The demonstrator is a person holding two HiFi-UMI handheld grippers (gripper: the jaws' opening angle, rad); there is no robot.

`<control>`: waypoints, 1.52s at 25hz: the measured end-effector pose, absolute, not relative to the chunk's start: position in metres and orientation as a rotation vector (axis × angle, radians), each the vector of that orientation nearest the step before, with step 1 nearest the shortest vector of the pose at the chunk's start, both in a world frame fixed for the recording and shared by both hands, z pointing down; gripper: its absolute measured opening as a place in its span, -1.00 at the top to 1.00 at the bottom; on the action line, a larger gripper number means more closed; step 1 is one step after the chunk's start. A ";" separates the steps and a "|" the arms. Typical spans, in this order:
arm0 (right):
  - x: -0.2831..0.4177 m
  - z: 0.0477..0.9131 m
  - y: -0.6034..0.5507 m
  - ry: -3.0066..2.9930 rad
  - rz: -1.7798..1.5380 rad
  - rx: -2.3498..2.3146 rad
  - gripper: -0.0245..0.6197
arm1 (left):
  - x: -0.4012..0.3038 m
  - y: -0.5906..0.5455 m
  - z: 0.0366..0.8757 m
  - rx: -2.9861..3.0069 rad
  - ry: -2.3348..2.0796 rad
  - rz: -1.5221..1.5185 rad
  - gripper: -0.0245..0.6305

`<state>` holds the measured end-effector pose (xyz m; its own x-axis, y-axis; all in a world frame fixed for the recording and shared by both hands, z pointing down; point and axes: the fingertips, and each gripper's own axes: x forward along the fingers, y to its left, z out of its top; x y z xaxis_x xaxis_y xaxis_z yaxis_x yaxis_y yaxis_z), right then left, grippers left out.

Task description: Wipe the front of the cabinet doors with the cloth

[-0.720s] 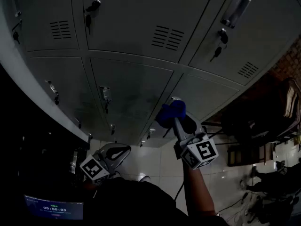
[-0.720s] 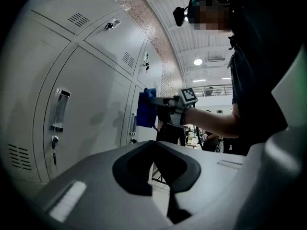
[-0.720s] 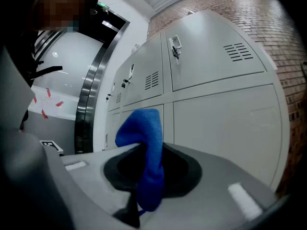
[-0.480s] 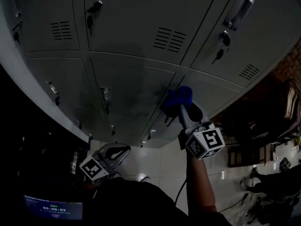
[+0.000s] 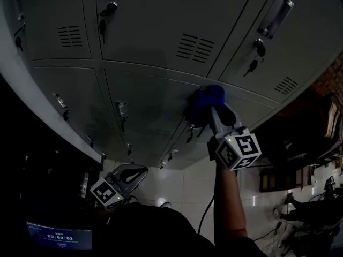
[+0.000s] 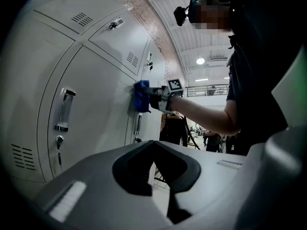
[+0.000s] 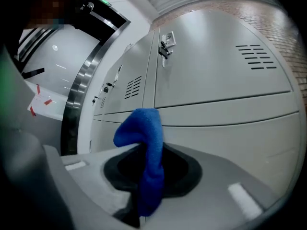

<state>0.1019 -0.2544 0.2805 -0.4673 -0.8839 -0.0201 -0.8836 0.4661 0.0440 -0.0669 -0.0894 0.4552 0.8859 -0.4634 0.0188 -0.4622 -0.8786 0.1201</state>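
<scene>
A blue cloth (image 5: pixel 204 103) is pressed against the grey cabinet doors (image 5: pixel 150 100), with my right gripper (image 5: pixel 210 107) shut on it. The right gripper view shows the cloth (image 7: pixel 146 157) folded and pinched between the jaws of the right gripper (image 7: pixel 146 195), close to a door front (image 7: pixel 225 80). In the left gripper view the cloth (image 6: pixel 141 96) touches a door (image 6: pixel 96 104) at mid height. My left gripper (image 5: pixel 131 174) hangs low by the person's body, away from the doors; its jaws (image 6: pixel 156 171) are shut with nothing between them.
The lockers have handles (image 5: pixel 275 15), key locks (image 5: pixel 109 7) and vent slots (image 5: pixel 194 47). A tiled floor (image 5: pixel 182 189) lies below. Dark furniture (image 5: pixel 300 143) stands at the right. A lit screen (image 5: pixel 59 235) shows at lower left.
My right gripper has moved the blue cloth upward and slightly right along the door front. The left gripper has stayed in place.
</scene>
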 end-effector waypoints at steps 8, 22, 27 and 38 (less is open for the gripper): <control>0.120 0.280 -0.253 -2.645 -0.085 1.650 0.70 | -0.055 -0.091 0.455 2.943 -0.709 -0.004 0.93; 0.205 0.277 -0.245 -2.547 -0.089 1.795 0.70 | -0.023 -0.089 0.460 2.956 -0.657 0.021 0.93; 0.242 0.275 -0.241 -2.504 -0.083 1.877 0.70 | -0.012 -0.087 0.459 2.952 -0.641 0.026 0.93; 0.312 0.273 -0.233 -2.382 -0.086 2.029 0.71 | 0.007 -0.083 0.460 2.954 -0.615 0.021 0.93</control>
<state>0.3118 -0.2331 0.2727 -0.1596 -0.9868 -0.0272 -0.9862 0.1581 0.0489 0.0067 -0.0832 0.4595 0.9172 -0.3966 0.0388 -0.3983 -0.9096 0.1182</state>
